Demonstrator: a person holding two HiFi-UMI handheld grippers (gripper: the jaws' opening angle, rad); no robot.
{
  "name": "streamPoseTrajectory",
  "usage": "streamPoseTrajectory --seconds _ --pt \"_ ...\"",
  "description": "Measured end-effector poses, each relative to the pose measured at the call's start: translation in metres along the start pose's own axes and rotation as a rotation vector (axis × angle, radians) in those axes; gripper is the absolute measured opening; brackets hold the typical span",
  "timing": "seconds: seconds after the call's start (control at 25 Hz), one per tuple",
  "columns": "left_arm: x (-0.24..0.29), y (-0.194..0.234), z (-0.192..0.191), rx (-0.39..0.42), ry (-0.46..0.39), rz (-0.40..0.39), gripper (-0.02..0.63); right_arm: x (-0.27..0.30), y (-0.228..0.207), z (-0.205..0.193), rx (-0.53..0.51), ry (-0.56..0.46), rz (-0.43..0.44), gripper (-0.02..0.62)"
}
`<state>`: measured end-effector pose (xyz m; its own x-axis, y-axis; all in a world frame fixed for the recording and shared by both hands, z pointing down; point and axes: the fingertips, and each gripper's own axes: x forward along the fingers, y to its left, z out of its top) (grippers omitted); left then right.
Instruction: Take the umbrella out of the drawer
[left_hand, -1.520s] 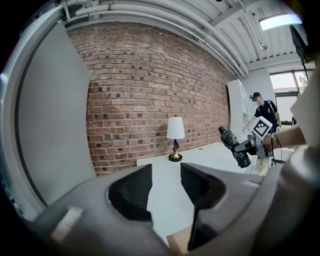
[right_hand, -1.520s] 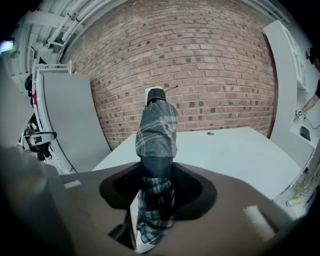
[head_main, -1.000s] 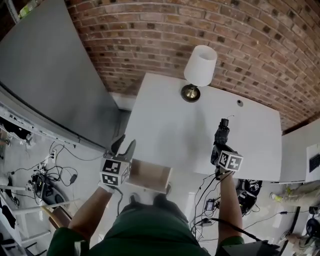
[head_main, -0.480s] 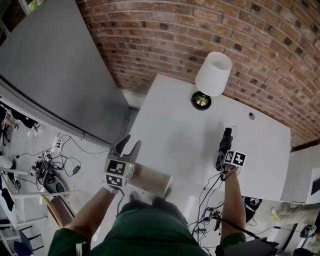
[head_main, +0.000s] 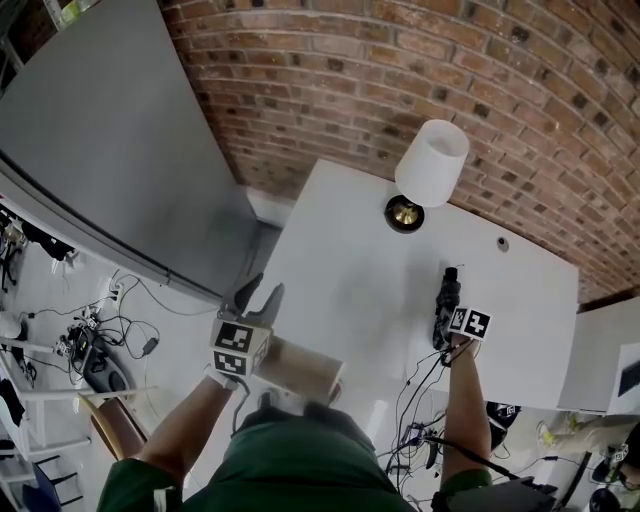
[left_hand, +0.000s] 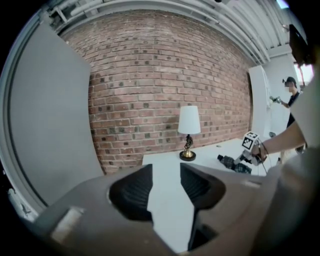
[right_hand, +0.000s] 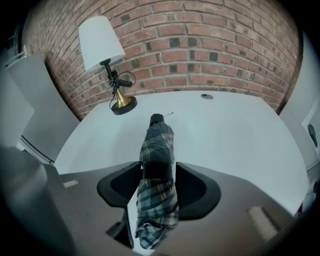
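Observation:
The folded plaid umbrella (head_main: 446, 297) lies lengthwise on the white table (head_main: 350, 255), its tip toward the brick wall. My right gripper (head_main: 441, 326) straddles its handle end. In the right gripper view the umbrella (right_hand: 158, 150) runs between the jaws, which are opening, and a thin gap shows at the right pad. My left gripper (head_main: 257, 293) hovers open and empty off the table's left edge, beside the pulled-out wooden drawer (head_main: 300, 368). In the left gripper view, only the tabletop shows between the pads (left_hand: 131, 192) of my left gripper (left_hand: 165, 182), with the umbrella (left_hand: 230, 162) far right.
A brass lamp with a white shade (head_main: 428, 165) stands at the table's back against the brick wall (head_main: 400, 70). A grey panel (head_main: 100, 150) stands to the left. Cables litter the floor (head_main: 110, 330) on both sides. A person stands far right in the left gripper view.
My right gripper has come down and forward, and the umbrella now rests on the table. Its jaws have loosened. The left gripper has drifted slightly along the table's left edge.

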<state>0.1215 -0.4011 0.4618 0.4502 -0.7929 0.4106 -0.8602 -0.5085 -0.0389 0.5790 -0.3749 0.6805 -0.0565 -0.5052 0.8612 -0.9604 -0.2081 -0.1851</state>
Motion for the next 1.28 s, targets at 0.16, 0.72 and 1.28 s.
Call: streamPoseTrajectory --seconds 0.16,0.72,1.28 --pt "-0.003 0.016 0.004 -0.016 -0.026 -0.027 0.17 -0.04 0.015 0.02 0.007 -0.135 -0.023 0.213" --pt "-0.049 0.073 0.055 0.012 -0.186 -0.144 0.162 -0.243 0.146 0.044 -0.059 -0.682 -0.028 0.21" --pt "-0.153 0.086 0.177 0.126 -0.514 -0.151 0.117 -0.431 0.274 0.048 -0.208 -1.123 -0.096 0.143"
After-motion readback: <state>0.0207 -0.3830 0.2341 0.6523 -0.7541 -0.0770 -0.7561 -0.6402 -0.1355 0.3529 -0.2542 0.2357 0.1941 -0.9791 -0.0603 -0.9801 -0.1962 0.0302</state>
